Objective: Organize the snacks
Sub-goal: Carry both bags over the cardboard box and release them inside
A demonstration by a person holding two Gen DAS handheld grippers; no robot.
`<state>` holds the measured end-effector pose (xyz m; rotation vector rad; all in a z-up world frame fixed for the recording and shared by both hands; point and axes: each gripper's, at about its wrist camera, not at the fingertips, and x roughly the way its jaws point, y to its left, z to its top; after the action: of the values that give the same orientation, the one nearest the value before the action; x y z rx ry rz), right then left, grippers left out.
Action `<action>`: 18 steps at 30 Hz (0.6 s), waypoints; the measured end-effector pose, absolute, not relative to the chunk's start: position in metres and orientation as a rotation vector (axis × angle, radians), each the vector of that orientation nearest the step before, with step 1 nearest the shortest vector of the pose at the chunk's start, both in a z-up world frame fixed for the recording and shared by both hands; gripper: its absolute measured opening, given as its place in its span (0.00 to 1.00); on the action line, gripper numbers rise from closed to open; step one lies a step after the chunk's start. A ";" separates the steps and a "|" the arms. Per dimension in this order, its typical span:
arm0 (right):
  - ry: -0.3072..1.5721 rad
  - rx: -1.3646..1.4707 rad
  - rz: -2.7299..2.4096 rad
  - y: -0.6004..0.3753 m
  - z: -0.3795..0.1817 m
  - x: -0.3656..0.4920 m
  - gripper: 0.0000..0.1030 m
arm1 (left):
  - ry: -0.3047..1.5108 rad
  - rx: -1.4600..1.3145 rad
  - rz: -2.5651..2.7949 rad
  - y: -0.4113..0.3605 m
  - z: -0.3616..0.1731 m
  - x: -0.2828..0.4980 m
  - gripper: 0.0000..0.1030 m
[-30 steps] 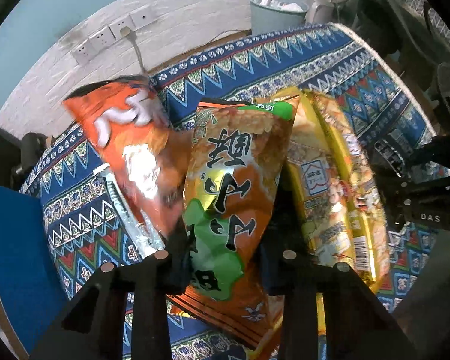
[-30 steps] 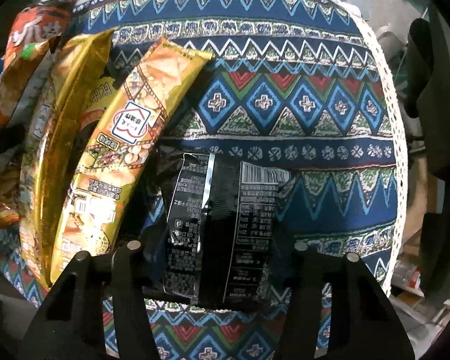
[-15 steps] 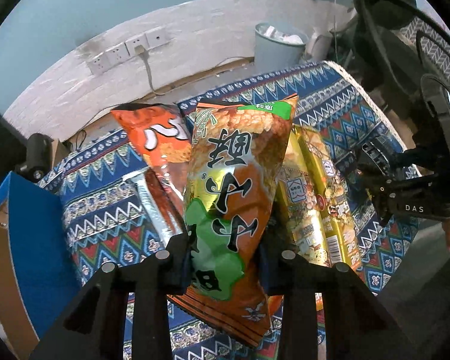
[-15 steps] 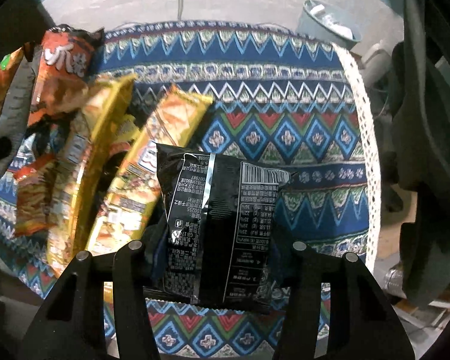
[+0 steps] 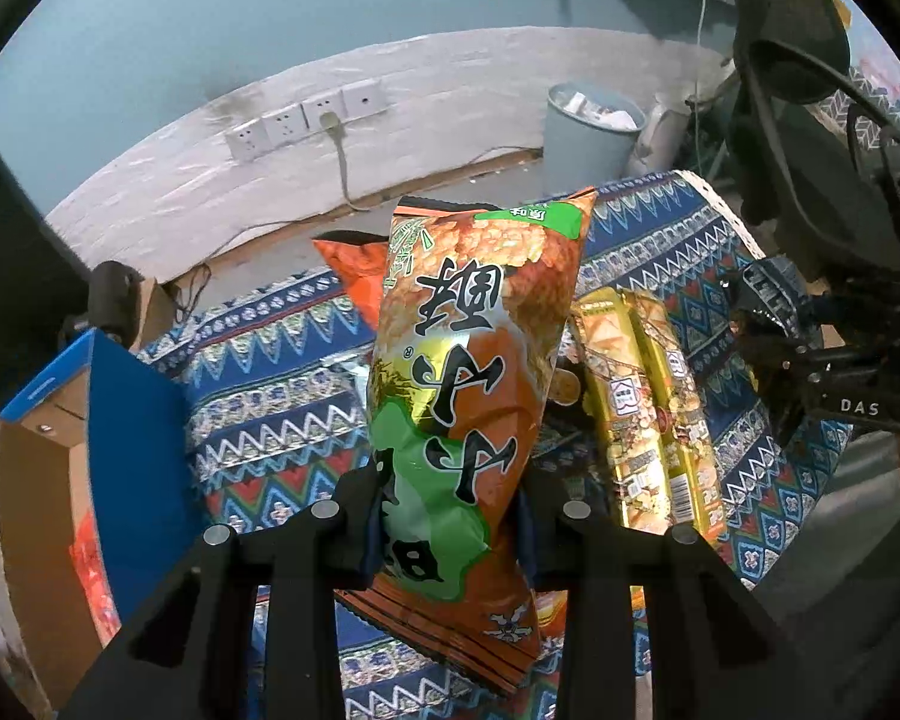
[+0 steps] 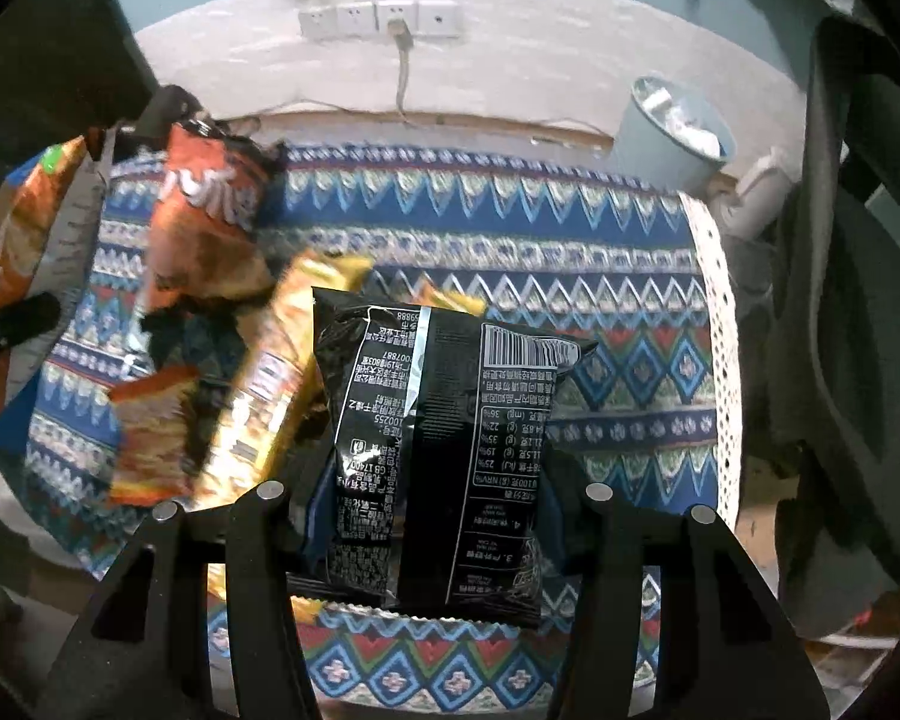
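An orange-and-green snack bag [image 5: 462,396] fills the centre of the left wrist view, pinched low down by the left gripper [image 5: 450,516]. A black snack packet [image 6: 444,450], its printed back showing, sits centre frame in the right wrist view, clamped in the right gripper [image 6: 432,516]. Beneath lie two gold packets [image 5: 648,408], an orange bag [image 6: 210,222] and the patterned blue tablecloth [image 6: 510,228]; a cardboard box [image 5: 48,450] stands lower left.

A patterned cloth [image 5: 282,360] covered the table below both grippers. Far ahead of them, a row of sockets [image 5: 306,117] sat on the white wall [image 5: 450,96], with one cable [image 5: 342,162] plugged in. A grey bin [image 5: 588,132] stood ahead and to the right. A blue cardboard box [image 5: 120,420] stood left of the left gripper.
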<state>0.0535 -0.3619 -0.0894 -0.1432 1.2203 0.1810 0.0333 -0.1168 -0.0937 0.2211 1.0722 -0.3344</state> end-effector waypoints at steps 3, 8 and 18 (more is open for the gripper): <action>1.197 -0.148 0.204 -0.350 -0.079 0.055 0.51 | 1.056 0.221 -0.324 -0.110 -0.088 0.031 0.33; 1.167 -0.154 0.238 -0.332 -0.065 0.058 0.51 | 1.045 0.206 -0.316 -0.096 -0.080 0.027 0.33; 1.126 -0.167 0.315 -0.291 -0.048 0.062 0.51 | 1.014 0.185 -0.269 -0.061 -0.066 0.018 0.33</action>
<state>0.0615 -0.2906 -0.0477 -0.1675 1.1261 0.3149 0.0181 -0.0614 -0.0661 0.1850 1.0142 -0.2688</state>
